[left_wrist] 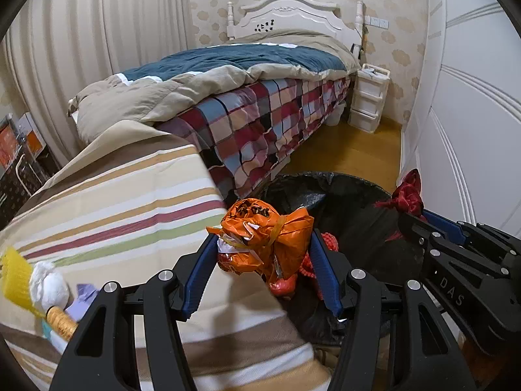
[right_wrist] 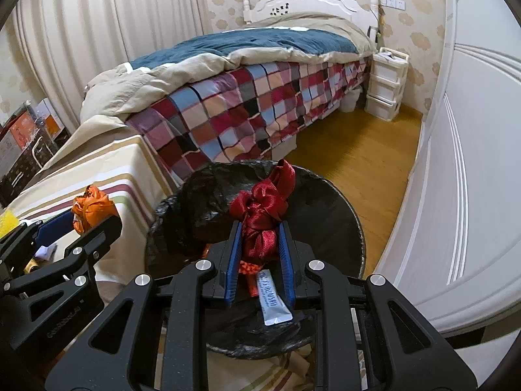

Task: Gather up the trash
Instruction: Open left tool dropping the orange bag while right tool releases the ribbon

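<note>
Over the black-lined bin, at 12 o'clock in the right wrist view, right hand-held gripper clamps a knotted red ribbon wad, positioned for a straight drop. At 12 o'clock in the left view, left hand-held gripper pinches a crumpled orange plastic bag at the bin's rim beside the striped bench. Bin already contains a white sachet. Yellow mesh scrap and white wad lie uncollected at 8 o'clock.
</note>
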`<state>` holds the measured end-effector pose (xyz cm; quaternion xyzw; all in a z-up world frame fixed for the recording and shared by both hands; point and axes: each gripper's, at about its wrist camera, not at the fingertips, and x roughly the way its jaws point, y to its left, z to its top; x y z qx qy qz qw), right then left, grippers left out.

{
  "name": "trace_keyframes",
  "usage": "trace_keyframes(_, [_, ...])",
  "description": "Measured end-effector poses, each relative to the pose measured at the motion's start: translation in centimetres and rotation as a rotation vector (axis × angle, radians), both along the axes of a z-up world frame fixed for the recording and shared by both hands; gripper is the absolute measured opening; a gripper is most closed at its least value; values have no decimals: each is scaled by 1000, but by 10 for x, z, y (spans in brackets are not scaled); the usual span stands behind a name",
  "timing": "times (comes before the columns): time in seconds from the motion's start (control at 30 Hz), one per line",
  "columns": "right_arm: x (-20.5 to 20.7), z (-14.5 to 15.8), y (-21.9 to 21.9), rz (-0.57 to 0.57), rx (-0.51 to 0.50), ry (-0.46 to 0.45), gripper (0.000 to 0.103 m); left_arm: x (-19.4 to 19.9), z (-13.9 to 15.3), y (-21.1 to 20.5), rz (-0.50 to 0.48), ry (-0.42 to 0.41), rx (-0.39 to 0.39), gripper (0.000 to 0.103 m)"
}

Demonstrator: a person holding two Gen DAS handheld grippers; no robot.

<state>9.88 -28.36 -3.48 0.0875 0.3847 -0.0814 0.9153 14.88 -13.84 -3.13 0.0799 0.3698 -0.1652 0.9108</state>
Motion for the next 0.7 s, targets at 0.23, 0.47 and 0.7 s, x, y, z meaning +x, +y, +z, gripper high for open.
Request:
trace_keyframes(0.23, [9,-13,-10,-16,10,24,22,6,-6,-17,-8,-3,33,58])
trace_keyframes(0.47, [13,-18,-11,-23,14,30,32,8,-8,-17,1,-5,40,75])
trace_keyframes(0.7, [4,-14,-10,-57,-3,3,60,0,-5,-3,34,-10,48,80])
